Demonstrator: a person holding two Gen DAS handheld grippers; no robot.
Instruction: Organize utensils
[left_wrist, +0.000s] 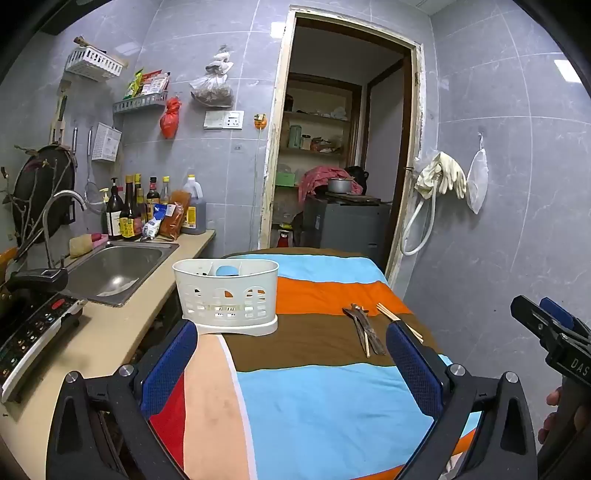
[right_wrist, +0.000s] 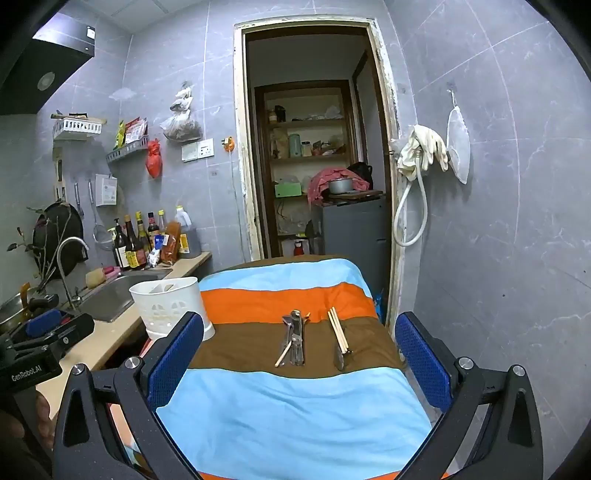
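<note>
Utensils look staged for sorting: a cluster of metal cutlery with one pale wooden stick (right_wrist: 293, 341) and a pair of light wooden chopsticks (right_wrist: 338, 329) lie just right of it on the brown stripe of the striped blue, orange and brown cloth (right_wrist: 295, 413), with the white slotted plastic utensil caddy (left_wrist: 226, 293) well left of that cluster at the cloth's edge, probably as the drop-off. Both the left gripper (left_wrist: 291, 363) and right gripper (right_wrist: 299, 360) hang back with jaws spread wide and nothing between them, so I'd guess nothing's been picked yet. The right wrist view shows a dark flat piece (right_wrist: 340, 357) at the chopsticks' near end that the left gripper's finger hides, while the left view looks down into the caddy at something blue (left_wrist: 227, 271).
</note>
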